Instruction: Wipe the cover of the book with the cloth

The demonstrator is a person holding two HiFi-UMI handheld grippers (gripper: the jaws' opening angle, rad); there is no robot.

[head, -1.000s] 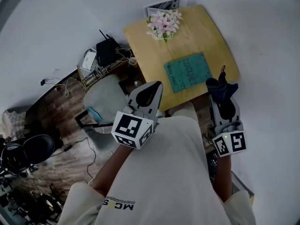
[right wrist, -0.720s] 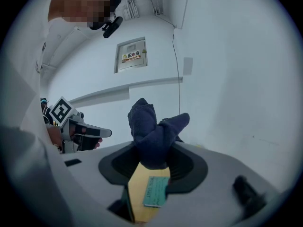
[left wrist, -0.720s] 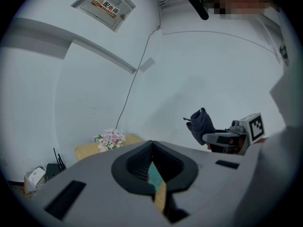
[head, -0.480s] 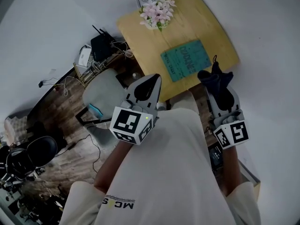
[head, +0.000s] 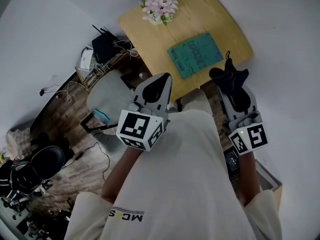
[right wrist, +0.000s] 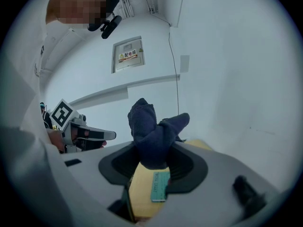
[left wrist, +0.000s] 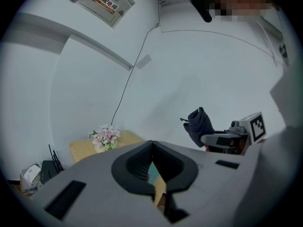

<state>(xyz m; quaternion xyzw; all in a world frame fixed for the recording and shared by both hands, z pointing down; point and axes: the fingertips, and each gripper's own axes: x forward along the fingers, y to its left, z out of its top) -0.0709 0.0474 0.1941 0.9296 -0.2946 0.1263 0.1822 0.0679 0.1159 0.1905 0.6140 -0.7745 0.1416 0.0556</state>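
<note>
- My right gripper (head: 235, 91) is squeezed tight on the dark cloth (head: 227, 78), which sticks out past its jaws.
- The green book (head: 195, 55) lies flat on the yellow table (head: 227, 21), apart from the cloth.
- I think I should press the cloth flat on the cover and rub gently.
- My left gripper (head: 166, 79) is closed and holds nothing; it could pin the book down.
- The flowers (head: 160, 5) stand well away at the table's far end, so nothing blocks me.
</note>
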